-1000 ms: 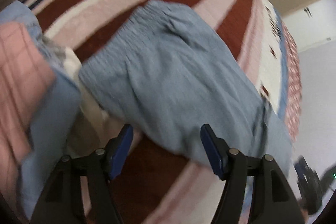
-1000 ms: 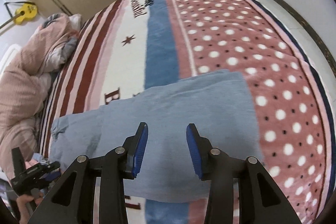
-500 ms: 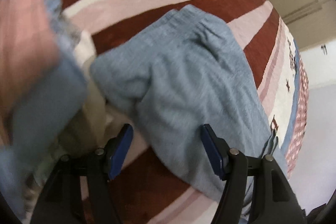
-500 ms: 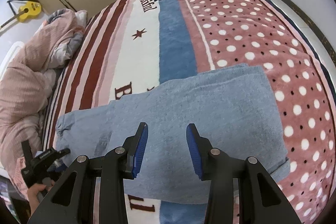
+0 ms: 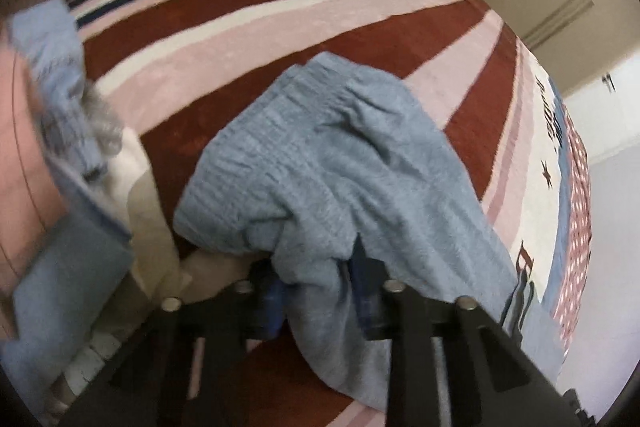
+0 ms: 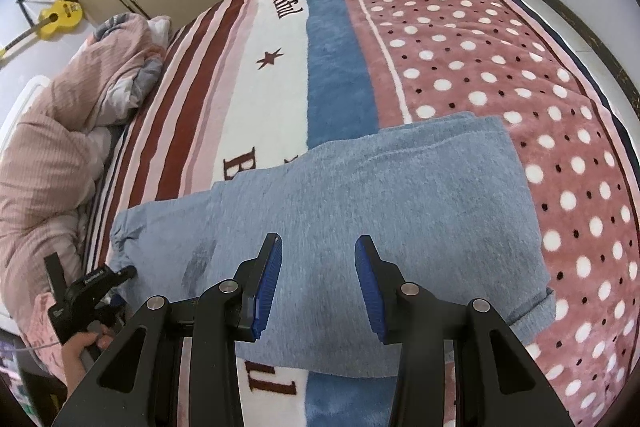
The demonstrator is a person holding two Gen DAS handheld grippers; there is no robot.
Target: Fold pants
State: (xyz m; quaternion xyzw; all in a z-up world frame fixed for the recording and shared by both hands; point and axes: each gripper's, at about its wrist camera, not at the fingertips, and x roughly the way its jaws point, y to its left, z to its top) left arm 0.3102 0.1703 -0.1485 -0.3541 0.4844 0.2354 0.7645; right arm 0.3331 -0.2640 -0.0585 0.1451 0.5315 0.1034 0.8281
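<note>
Pants [image 6: 360,211], light blue, lie lengthwise across the patterned blanket [image 6: 480,47] on the bed, waistband end toward the pink duvet [image 6: 52,155], hem end on the polka-dot zone.

Left tongs [image 5: 316,291]: jaws have just been closing and now pinch a gathered fold of the pants near the waistband edge; cloth bunches up between the blue pads. Right tongs [image 6: 318,283]: jaws part-open, hovering above the leg section, nothing between them.

Procedure for the step in hand, as judged:
- Confirm that the left grip has caught both fabric layers, not the blanket pile beneath.
- Take a matching grip at the near leg edge with the right tongs before lifting.
- Raise both ends evenly so the fold line stays straight.

Change against the earlier views: the left tongs stood wide apart over flat cloth; they are now narrowed, with the waistband area drawn into a ridge. The right tongs show the same gap; their view has shifted slightly, with more of the hem edge visible.
</note>
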